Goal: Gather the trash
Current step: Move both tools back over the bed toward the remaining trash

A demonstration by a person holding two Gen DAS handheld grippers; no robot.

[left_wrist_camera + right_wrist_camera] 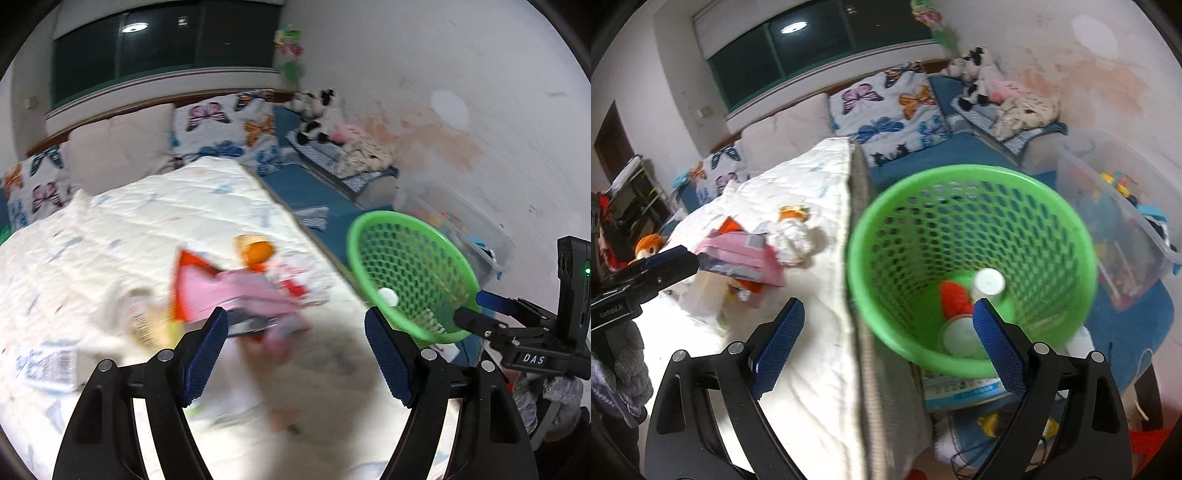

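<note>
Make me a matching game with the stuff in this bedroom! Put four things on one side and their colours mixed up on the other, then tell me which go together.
Things:
1. Mesh basket
2. Flat wrapper on the quilt
3. Bottle cap inside the basket
4. Plush toy in the far corner of the bed

Colours:
A. Pink
B. Black and white
C. Green
D. White

Pairs: 1-C, 2-A, 3-D, 4-B
</note>
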